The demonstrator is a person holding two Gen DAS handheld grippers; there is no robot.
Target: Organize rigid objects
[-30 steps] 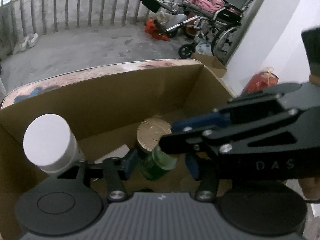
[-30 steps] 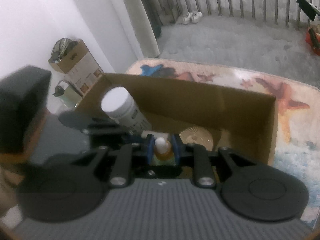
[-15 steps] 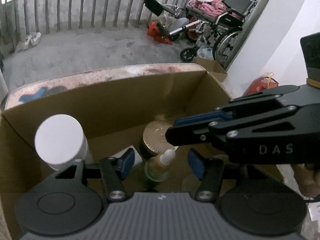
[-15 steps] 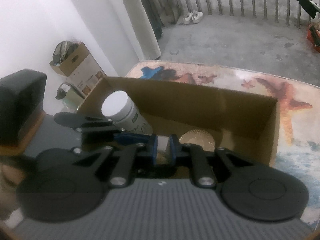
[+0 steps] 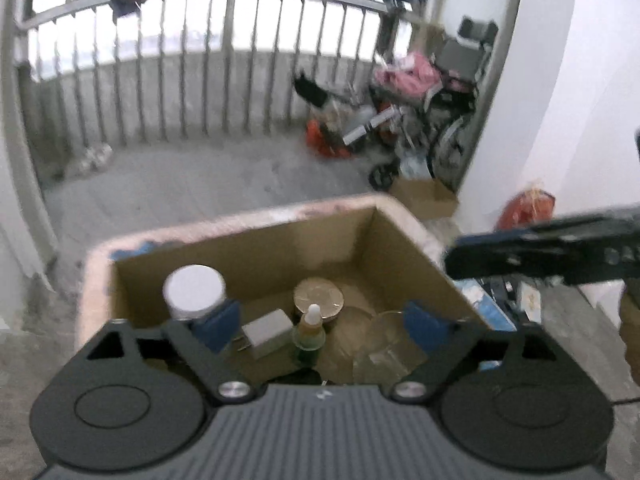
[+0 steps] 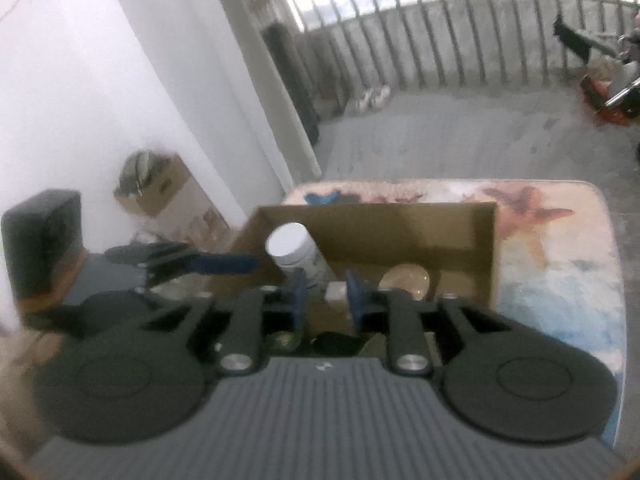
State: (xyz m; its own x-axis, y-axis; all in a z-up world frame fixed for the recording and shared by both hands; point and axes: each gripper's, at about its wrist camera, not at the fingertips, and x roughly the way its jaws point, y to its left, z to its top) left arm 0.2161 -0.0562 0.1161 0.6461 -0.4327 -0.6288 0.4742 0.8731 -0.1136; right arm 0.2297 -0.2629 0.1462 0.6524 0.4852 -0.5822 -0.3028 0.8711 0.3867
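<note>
A home balcony: a curved grey metal railing [image 5: 192, 64] edges the bare concrete floor [image 5: 200, 184]. Washing hangs above the railing, with white shoes [image 6: 373, 97] and a folded wheelchair [image 5: 436, 120] at its foot.

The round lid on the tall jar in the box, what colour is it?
White. The jar's lid shows best in the left wrist view, standing in the cardboard box.

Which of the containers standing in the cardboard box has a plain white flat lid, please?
The tall white jar in the box's left corner; the dropper bottle has a narrow tip, the round jar a gold lid.
</note>
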